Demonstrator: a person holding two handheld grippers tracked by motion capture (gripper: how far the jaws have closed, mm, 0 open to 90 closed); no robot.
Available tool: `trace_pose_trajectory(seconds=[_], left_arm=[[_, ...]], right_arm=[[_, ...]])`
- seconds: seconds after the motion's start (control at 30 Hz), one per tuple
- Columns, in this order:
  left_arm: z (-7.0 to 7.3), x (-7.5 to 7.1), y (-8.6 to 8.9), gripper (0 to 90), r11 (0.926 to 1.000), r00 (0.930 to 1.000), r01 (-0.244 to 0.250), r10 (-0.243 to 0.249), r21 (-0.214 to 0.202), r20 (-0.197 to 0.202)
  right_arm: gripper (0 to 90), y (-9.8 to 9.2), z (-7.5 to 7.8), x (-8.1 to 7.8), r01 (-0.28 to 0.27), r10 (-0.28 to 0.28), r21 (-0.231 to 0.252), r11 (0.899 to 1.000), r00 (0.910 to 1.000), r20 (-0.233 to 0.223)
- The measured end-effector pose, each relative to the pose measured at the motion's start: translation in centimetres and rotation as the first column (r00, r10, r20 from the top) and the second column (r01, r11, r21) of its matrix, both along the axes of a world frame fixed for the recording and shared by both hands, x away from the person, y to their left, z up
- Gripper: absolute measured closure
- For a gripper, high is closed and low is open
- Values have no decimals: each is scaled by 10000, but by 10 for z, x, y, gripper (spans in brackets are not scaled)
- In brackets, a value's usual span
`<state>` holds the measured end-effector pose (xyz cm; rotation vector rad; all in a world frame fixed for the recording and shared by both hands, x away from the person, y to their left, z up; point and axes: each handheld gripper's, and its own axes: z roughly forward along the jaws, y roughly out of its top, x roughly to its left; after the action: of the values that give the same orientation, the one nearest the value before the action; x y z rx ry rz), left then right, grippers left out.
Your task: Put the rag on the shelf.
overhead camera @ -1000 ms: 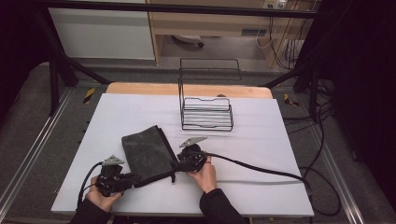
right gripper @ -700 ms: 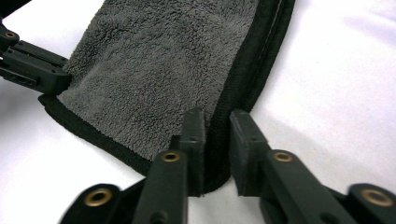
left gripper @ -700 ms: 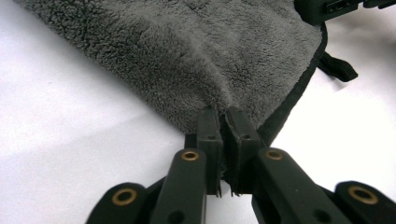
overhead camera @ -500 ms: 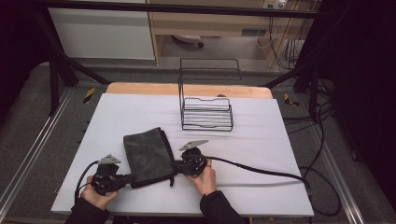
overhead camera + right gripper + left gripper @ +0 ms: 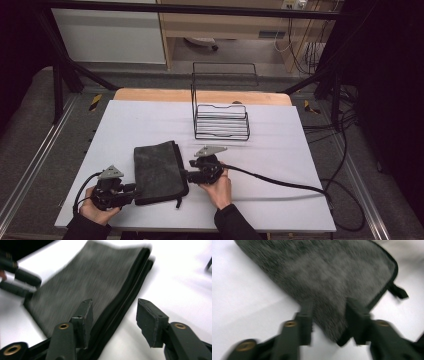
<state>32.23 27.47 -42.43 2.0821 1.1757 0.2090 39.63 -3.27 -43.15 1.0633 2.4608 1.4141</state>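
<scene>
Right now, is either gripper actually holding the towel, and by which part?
Neither. Both grippers' jaws have just been opening: the left gripper straddles the folded dark grey towel's near corner, the right gripper its folded edge.

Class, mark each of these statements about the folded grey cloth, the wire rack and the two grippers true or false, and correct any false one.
1. The grey cloth lies folded on the white table. True.
2. The wire rack holds the cloth. False: the rack is empty and stands apart, farther from the person.
3. The right gripper has its jaws open with the cloth's edge between them. True.
4. The left gripper is at the rack. False: it is at the cloth's near corner, jaws apart, having just opened.
5. A cable trails from the right gripper. True.
</scene>
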Motion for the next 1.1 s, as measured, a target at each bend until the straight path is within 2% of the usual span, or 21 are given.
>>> trace_pose_trajectory(seconds=[0.07, 0.2, 0.33, 0.4, 0.47, 0.53, 0.67, 0.7, 0.77, 0.8, 0.83, 0.87, 0.97, 1.03, 1.1], left_arm=[[-2, 2, 0, 550, 9999, 9999, -129, 130, -77, 76], [-8, 6, -1, 554, 9992, 9992, -393, 394, 102, -67], [-12, 5, -1, 619, 9994, 9991, -336, 336, 4, -254], [-12, 5, -2, 635, 9995, 9990, -325, 325, 12, -308], [-13, 6, -1, 655, 9996, 9991, -286, 287, 48, -326], [-12, 5, -1, 664, 9996, 9989, -279, 281, 54, -369], [-12, 5, 0, 672, 9997, 9988, -239, 243, 99, -421], [-12, 5, 0, 671, 9996, 9988, -248, 252, 108, -431], [-13, 5, -1, 666, 9996, 9986, -267, 273, 120, -443], [-13, 6, -1, 663, 9995, 9983, -263, 271, 165, -506], [-13, 6, -1, 656, 9995, 9979, -287, 295, 154, -568], [-14, 6, 0, 654, 9995, 9978, -281, 289, 144, -593], [-15, 7, 0, 656, 9994, 9968, -334, 336, 49, -719], [-15, 7, 0, 671, 9993, 9960, -367, 367, 22, -820], [-15, 7, -1, 700, 9993, 9952, -366, 364, -11, -906]], right_arm=[[507, 2, 2, 16, 155, -156, 213, 9997, 9999, 9], [575, 15, -3, 45, 345, -340, 326, 9989, 9993, -152], [629, 32, -12, 65, 363, -362, 199, 9991, 9993, -65], [665, 38, -16, 71, 258, -249, 318, 9992, 9993, -276], [747, 42, -20, 73, 266, -262, 121, 9996, 9991, -326], [846, 43, -21, 72, 368, -369, -37, 9993, 9990, -237], [882, 41, -11, 65, 731, -730, -89, 9973, 9973, 106], [884, 40, -10, 65, 859, -857, -108, 9962, 9962, 167], [870, 40, -9, 66, 1015, -1016, -241, 9945, 9948, -44], [807, 40, -12, 68, 1055, -1061, -319, 9939, 9942, -188], [668, 40, -15, 70, 1124, -1134, -417, 9928, 9933, -230], [647, 41, -19, 72, 1245, -1256, -507, 9909, 9919, -206], [535, 42, -24, 74, 1030, -1048, -484, 9935, 9938, -372], [517, 42, -26, 77, 916, -944, -398, 9950, 9927, -753], [537, 42, -26, 78, 784, -810, -330, 9964, 9930, -857]])
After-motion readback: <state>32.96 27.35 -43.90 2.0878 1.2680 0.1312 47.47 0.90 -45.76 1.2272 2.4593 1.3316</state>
